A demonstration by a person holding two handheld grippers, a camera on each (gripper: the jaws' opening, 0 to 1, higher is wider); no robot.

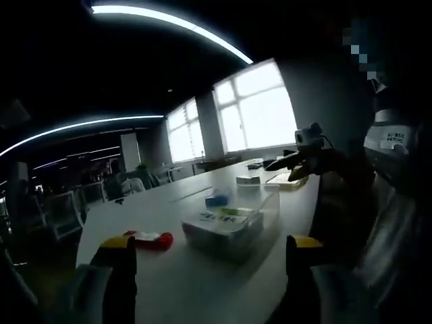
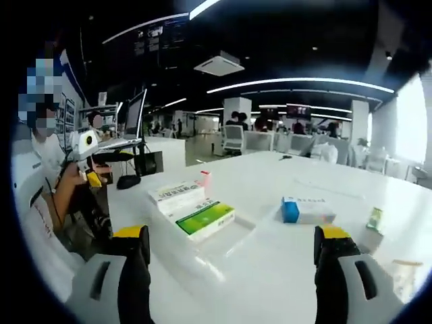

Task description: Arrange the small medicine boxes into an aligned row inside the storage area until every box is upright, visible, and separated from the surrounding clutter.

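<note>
A clear plastic container [image 1: 251, 233] stands on the white table [image 1: 169, 283], with several flat medicine boxes [image 1: 217, 220] in it. In the right gripper view the same container [image 2: 248, 229] holds a green-and-white box [image 2: 206, 219] and a white box [image 2: 177, 196], both lying down. A blue-and-white box [image 2: 307, 210] lies outside it on the table, also seen as the blue box [image 1: 217, 198]. My left gripper [image 1: 212, 253] is open short of the container, with nothing between its fingers. My right gripper [image 2: 233, 246] is open over the container's near edge. The right gripper [image 1: 300, 165] reaches in from the right.
A red item [image 1: 152, 238] lies left of the container. A white box [image 1: 248, 179] and a flat pack [image 1: 283, 179] sit farther along the table. A small green box [image 2: 374, 219] and a pink item [image 2: 204, 177] lie nearby. A person [image 2: 47, 196] stands at the table's edge.
</note>
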